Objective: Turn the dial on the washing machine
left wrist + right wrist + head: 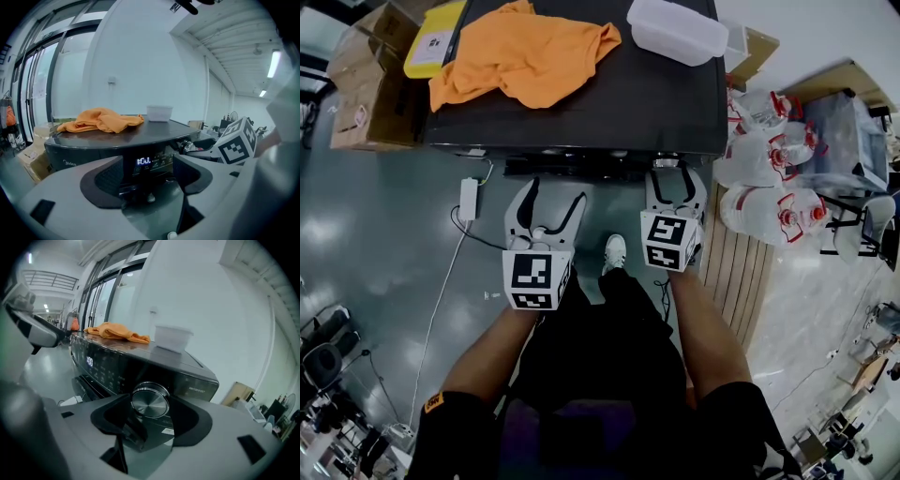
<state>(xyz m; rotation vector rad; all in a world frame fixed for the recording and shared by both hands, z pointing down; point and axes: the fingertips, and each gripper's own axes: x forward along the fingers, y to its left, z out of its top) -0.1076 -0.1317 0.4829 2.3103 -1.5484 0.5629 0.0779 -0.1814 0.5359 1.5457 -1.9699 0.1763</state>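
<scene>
Both bare forearms reached forward and down from the person's body toward the front of the washing machine (609, 94), the hands hidden behind the marker cubes. The left forearm (487, 366) angled slightly inward. The right forearm (712, 337) ran nearly straight at the machine's right front corner.

The right gripper (677, 178) had its tips up against the front edge of the machine. In the right gripper view, the right gripper (154, 420) had its jaws spread wider than the dial (150, 400). This round metal knob sat on the right end of the machine's control panel, at the mouth of the gap between the two dark pads. The left pad lay close by the knob's rim and the other stood clear of it, so the claw framed the knob without clamping it.

The left gripper (555, 195) hung a little short of the machine's front, well to the left of the dial. In the left gripper view, the left gripper (149, 173) had its jaws wide apart with nothing in them. The machine's lit display (144, 161) showed through the gap, and the right gripper's marker cube (237, 143) was off to the right.

On the machine's dark lid lay a crumpled orange cloth (525, 52) toward the left. A clear plastic container (675, 28) stood at the far right corner. Cardboard boxes (366, 84) stood to the machine's left, and large water bottles (769, 159) to its right.
</scene>
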